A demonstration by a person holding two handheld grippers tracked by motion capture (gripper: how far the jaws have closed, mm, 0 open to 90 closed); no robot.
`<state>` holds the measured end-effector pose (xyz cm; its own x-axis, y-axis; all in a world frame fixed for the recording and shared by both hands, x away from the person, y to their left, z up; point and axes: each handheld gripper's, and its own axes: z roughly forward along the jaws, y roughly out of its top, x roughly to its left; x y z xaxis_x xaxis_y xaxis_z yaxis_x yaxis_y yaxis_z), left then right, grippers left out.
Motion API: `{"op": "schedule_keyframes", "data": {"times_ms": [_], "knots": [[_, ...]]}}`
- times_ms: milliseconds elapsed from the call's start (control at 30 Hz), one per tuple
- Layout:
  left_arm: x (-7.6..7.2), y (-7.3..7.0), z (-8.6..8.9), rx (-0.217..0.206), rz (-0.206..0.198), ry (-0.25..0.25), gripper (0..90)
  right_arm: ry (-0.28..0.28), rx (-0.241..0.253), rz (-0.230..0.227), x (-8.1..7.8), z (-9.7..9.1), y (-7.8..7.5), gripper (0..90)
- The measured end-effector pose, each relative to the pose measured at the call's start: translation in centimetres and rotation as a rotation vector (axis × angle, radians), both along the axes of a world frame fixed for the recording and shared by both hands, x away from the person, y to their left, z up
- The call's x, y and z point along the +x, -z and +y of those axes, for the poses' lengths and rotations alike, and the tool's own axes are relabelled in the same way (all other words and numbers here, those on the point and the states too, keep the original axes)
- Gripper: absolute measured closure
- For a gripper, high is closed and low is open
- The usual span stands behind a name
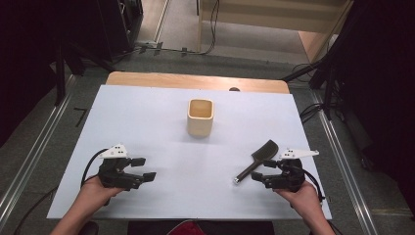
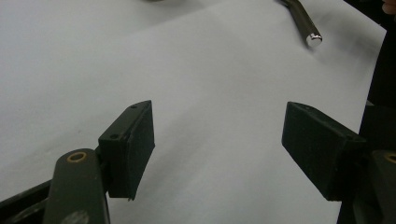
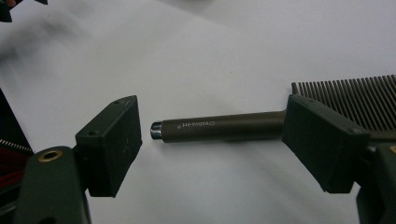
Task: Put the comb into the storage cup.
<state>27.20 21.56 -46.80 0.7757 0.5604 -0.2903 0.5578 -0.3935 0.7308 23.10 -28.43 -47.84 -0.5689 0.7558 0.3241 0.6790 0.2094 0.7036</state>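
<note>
Right hand-held gripper [image 1: 259, 177] is sitting at about 4 o'clock on the counter [image 1: 161, 132], and its jaws are standing wide apart with nothing pinched between them. In the right gripper view, the dark spatula [image 3: 261, 122] is lying flat just past the jaws, with its round metal end pointing at the gap and its ridged blade poking out behind one jaw. From above, the spatula [image 1: 257, 159] is lying at a slant, touching nothing, just beside the right hand-held gripper at its 11 o'clock.

Left hand-held gripper [image 1: 143, 171] is resting at about 8 o'clock, well apart from the spatula, and its jaws are open too, holding nothing.

White sheeting is covering the counter, and a wooden edge is showing at 12 o'clock. Grey floor and black cables are lying around it.

A cream square cup [image 1: 200, 117] is standing upright near the middle, toward 12 o'clock, well away from both grippers.
</note>
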Motion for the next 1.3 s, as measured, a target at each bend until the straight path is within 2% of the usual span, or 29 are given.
{"op": "schedule_keyframes", "data": {"times_ms": [100,267,667,800,900,1100,1300], "knots": [[0.0,0.0,0.0,0.000,0.000,-0.001,27.0,0.000,0.001,0.011,0.0,0.0,0.0,17.9],[0.0,0.0,0.0,0.003,-0.001,-0.001,27.0,0.004,-0.001,0.003,0.0,-0.2,-0.1,17.9],[0.1,0.0,0.1,0.001,0.002,-0.010,26.9,0.051,-0.030,0.006,0.0,-1.2,-0.1,18.8],[0.1,0.1,0.1,0.004,0.003,-0.009,27.0,0.129,-0.073,0.006,0.4,-2.4,0.1,19.0],[0.1,0.1,0.1,0.005,0.002,-0.010,27.0,0.173,-0.082,0.016,0.6,-3.5,0.2,21.4],[0.2,0.1,0.2,0.009,0.004,-0.009,27.0,0.231,-0.112,0.026,0.9,-5.0,0.2,24.2],[0.2,0.1,0.1,0.010,0.008,-0.013,27.1,0.280,-0.113,0.032,1.6,-6.1,-0.3,24.2]]}}
